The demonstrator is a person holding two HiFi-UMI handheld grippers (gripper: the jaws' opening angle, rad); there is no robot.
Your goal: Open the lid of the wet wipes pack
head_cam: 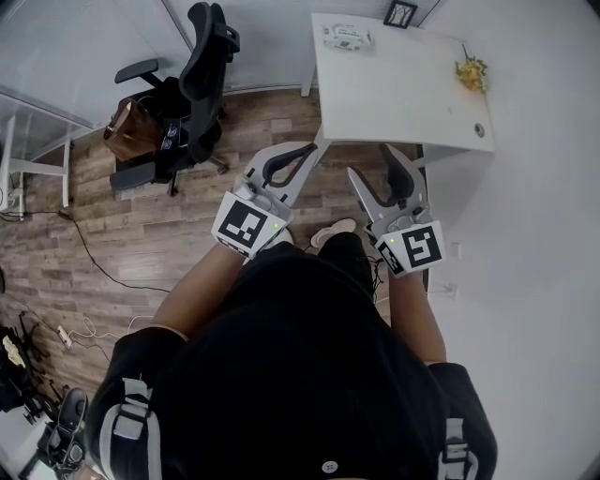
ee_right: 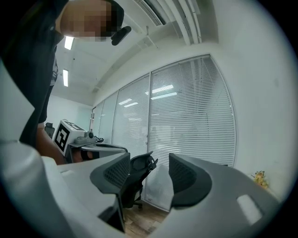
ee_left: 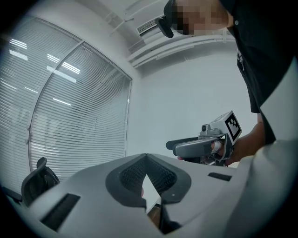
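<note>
The wet wipes pack [head_cam: 349,37] lies flat at the far end of the white table [head_cam: 403,94], with its lid down. Both grippers are held level in front of the person, short of the table's near edge and well away from the pack. The left gripper [head_cam: 315,148] is shut, its tips touching with nothing between them [ee_left: 146,156]. My right gripper [head_cam: 368,161] is open, with a wide empty gap between its pads [ee_right: 149,160]. Each gripper view shows the other gripper off to the side, and neither shows the pack.
A small picture frame [head_cam: 400,13] and a sprig of yellow flowers [head_cam: 472,71] also stand on the table. A black office chair [head_cam: 202,66] and a brown bag [head_cam: 131,127] are on the wooden floor to the left. A white wall runs along the right.
</note>
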